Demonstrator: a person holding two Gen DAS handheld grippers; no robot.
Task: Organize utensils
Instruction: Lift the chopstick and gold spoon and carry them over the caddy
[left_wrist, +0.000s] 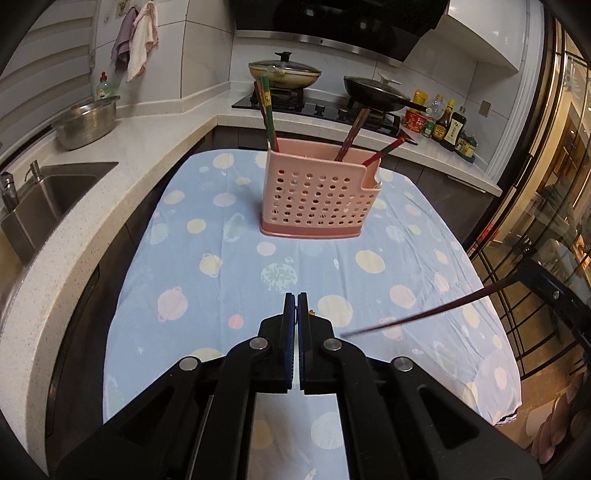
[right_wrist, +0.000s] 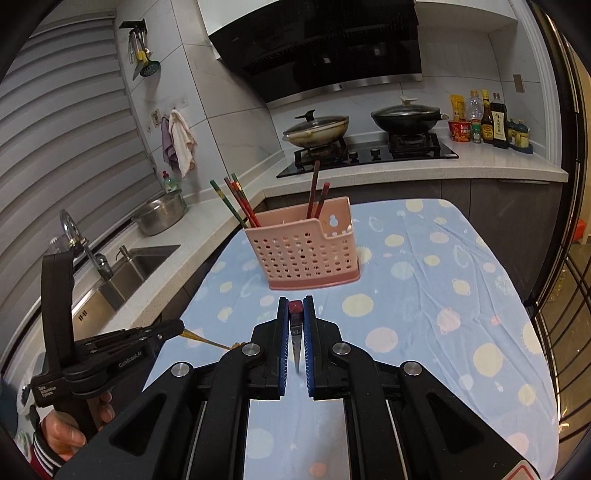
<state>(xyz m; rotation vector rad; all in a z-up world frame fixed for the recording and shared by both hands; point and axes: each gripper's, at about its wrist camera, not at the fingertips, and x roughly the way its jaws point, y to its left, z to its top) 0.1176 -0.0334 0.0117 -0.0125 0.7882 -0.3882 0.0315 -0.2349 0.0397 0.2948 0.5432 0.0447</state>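
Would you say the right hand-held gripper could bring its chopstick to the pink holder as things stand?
Probably yes: the right hand-held gripper grips a dark chopstick, and only bare tablecloth lies before the pink holder.

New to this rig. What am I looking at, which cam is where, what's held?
No robot: a person carries two handheld grippers, each with a fisheye camera looking along its fingers. One picture is from the left gripper, the other from the right gripper. Both are shut. The right one clamps a dark red chopstick; the left one grips a thin yellowish chopstick, seen from the right camera. On the blue dotted tablecloth stands a pink perforated utensil holder already holding chopsticks.
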